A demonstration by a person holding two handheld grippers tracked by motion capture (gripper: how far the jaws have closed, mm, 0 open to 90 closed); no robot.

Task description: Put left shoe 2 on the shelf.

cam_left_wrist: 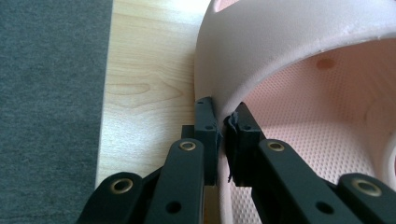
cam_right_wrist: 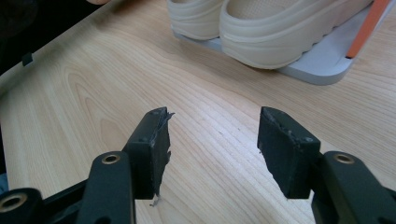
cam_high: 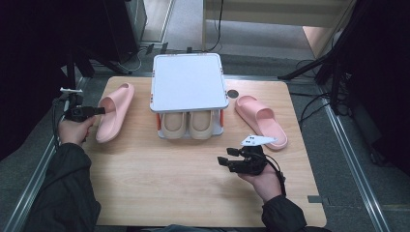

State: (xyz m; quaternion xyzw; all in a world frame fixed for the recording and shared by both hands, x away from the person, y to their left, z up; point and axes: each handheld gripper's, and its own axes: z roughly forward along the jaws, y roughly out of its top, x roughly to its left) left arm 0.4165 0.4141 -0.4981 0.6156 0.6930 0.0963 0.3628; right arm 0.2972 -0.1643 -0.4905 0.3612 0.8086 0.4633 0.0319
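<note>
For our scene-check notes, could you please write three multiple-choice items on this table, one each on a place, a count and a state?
1. Where does the beige pair sit?
A. on the rack's lower shelf
B. on the rack's top
C. on the floor

2. How many pink slippers lie on the table?
A. one
B. two
C. four

3. What is the left claw doing?
A. hanging open in the air
B. gripping the rack
C. clamped on a pink slipper's strap

Answers:
1 A, the beige pair sits under the top of the rack.
2 B, the left pink slipper and the right pink slipper flank the rack.
3 C, the left claw pinches the strap edge, while the right claw stands open over the table.
</note>
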